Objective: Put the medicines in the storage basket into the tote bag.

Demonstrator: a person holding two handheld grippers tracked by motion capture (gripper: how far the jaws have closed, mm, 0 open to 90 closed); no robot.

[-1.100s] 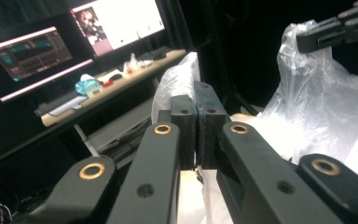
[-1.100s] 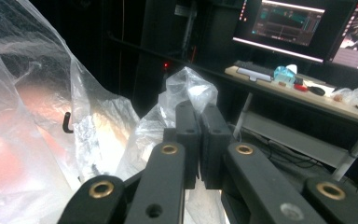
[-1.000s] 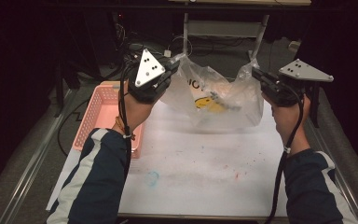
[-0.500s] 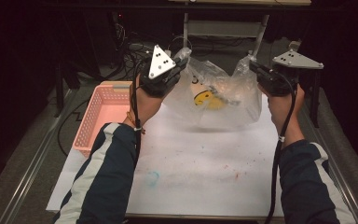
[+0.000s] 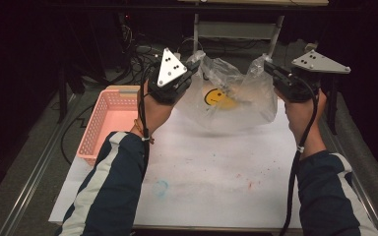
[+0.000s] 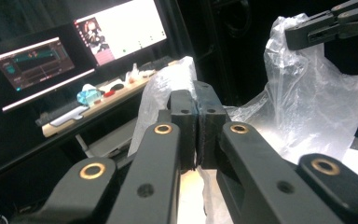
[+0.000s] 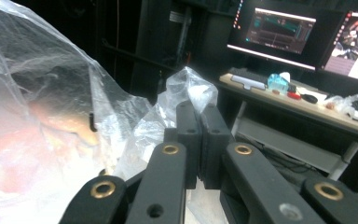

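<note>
High view: a clear plastic bag with a yellow smiley face printed on it hangs above the far part of the white table, stretched between the two tools. The left gripper pinches one top corner, the right gripper the other. A pink basket sits at the table's left edge. What lies inside the bag is hard to make out through the creased film.

Left gripper view: its jaws stand pressed together with a fold of the bag caught between them, film bunching above the tips. Farther off, the right gripper clamps the opposite corner. Lit monitors and a cluttered shelf appear here, not from above.

Right gripper view: the jaws are closed tight on a tuft of the bag, which spreads to the left, glowing orange-pink; its contents stay blurred. Screens and a desk stand behind.
</note>
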